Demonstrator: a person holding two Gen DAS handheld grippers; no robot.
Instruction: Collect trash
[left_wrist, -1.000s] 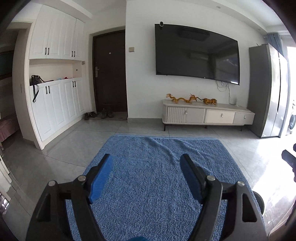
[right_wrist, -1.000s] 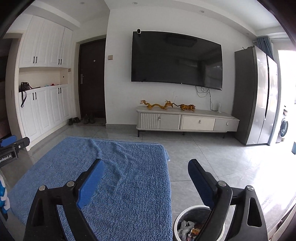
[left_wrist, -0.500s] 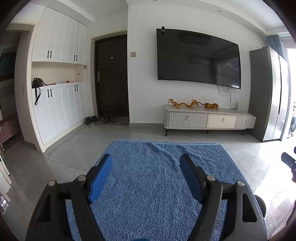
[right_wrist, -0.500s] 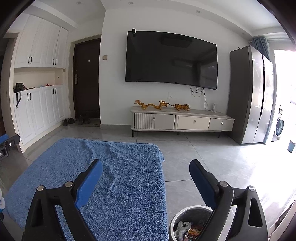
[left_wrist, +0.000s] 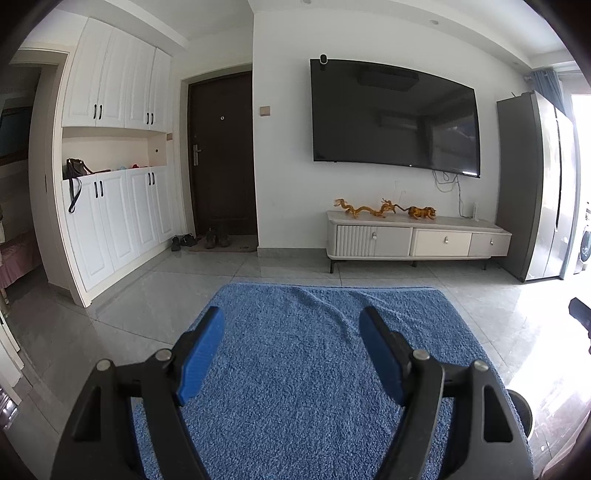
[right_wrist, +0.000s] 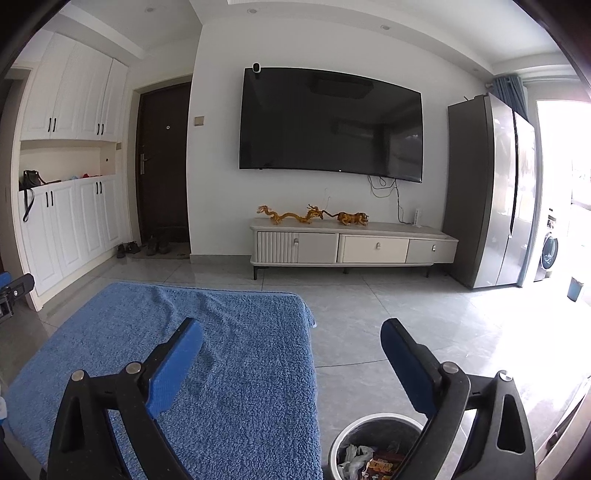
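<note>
Living room with tiled floor, wall television and low cabinet. Blue rug bare, no litter showing. Left gripper and right gripper both spread wide, holding nothing. Trash bin beside rug, scraps inside. Risk: knocking bin over with low right finger.

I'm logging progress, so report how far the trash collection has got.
Done: crumpled trash already lies in the trash bin beside the blue cloth. In hand: nothing; the left gripper and right gripper are both open and empty. Left: no loose trash shows on the cloth, so the job looks about finished.
</note>
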